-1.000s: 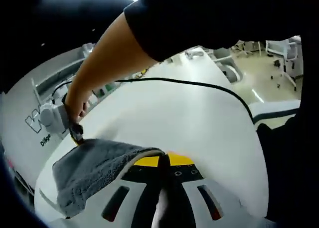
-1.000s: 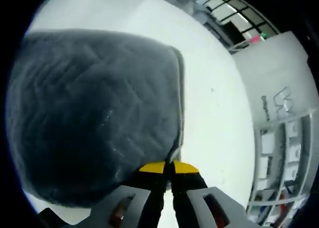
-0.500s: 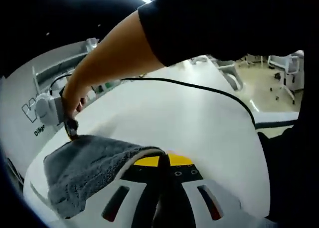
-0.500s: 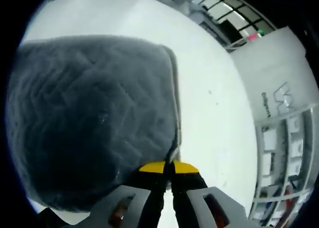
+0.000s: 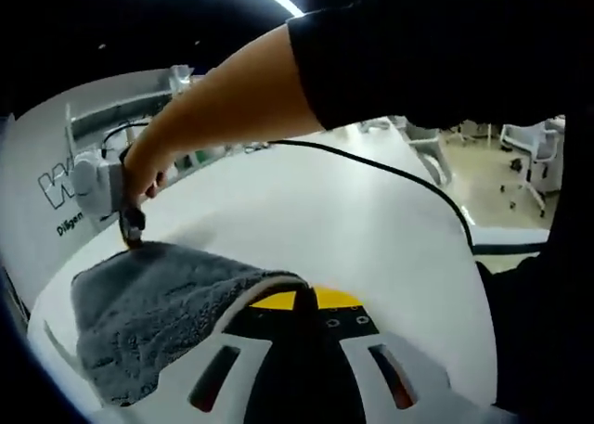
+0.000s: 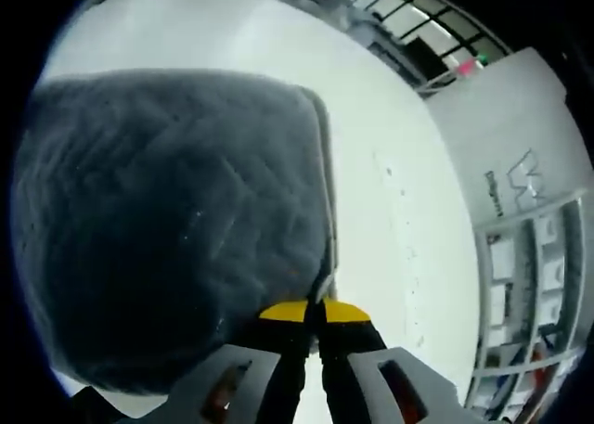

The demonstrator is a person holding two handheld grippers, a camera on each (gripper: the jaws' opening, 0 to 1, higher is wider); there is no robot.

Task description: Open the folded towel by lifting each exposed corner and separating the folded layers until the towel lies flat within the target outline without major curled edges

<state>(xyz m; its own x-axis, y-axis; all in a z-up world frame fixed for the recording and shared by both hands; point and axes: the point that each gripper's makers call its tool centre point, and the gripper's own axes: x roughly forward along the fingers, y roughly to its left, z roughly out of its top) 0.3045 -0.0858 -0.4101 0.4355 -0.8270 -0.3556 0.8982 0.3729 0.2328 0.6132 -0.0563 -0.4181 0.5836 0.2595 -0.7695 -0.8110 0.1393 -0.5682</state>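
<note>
**Two grippers pinch opposite corners of a grey towel**

Left gripper view: the left gripper (image 5: 306,299), jaws pressed together, pinches a corner of the grey towel (image 5: 158,313) above the white table (image 5: 343,229). Across the cloth, the right gripper (image 5: 133,231), held by a person's hand (image 5: 148,169), grips the far corner; a black cable (image 5: 390,172) trails over the table. Right gripper view: the right gripper (image 6: 313,311), jaws closed, clamps the towel's (image 6: 176,229) corner, the cloth spread over the table (image 6: 390,192).

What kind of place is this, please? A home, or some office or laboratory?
Probably an office or lab, not a home. The grey towel lies on a big white table, office chairs stand on the floor beyond, and storage shelves line a white wall.
</note>
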